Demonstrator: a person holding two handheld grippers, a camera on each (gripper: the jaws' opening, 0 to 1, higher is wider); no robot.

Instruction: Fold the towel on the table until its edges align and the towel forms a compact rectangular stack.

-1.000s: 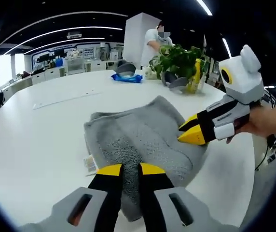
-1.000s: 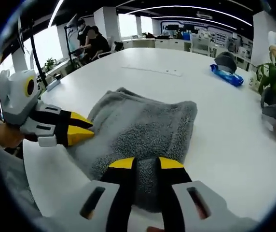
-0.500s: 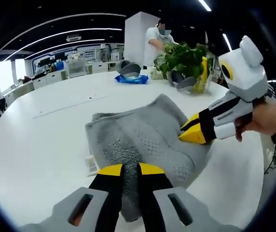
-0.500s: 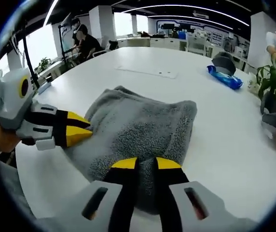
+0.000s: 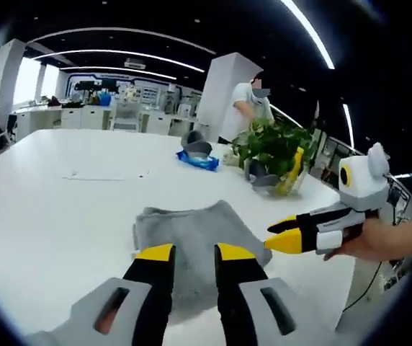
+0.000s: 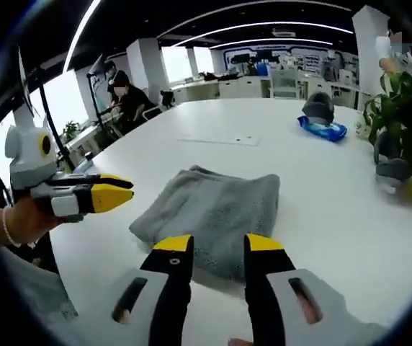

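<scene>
A grey towel lies folded into a thick rectangle on the white table. My left gripper hovers over its near edge, jaws open with nothing between them. My right gripper comes in from the right in a hand, its yellow tips slightly apart beside the towel's right side and off the cloth. In the right gripper view the towel lies just beyond my right gripper, which is open and empty. My left gripper floats to the left of the towel, clear of it.
A potted plant, a blue packet and a grey object stand at the far side of the table. A flat paper strip lies beyond the towel. A person stands behind the plant; people sit at a desk.
Both grippers have drawn back and up from the towel and their jaws have widened. The towel now lies free on the table, farther from both cameras.
</scene>
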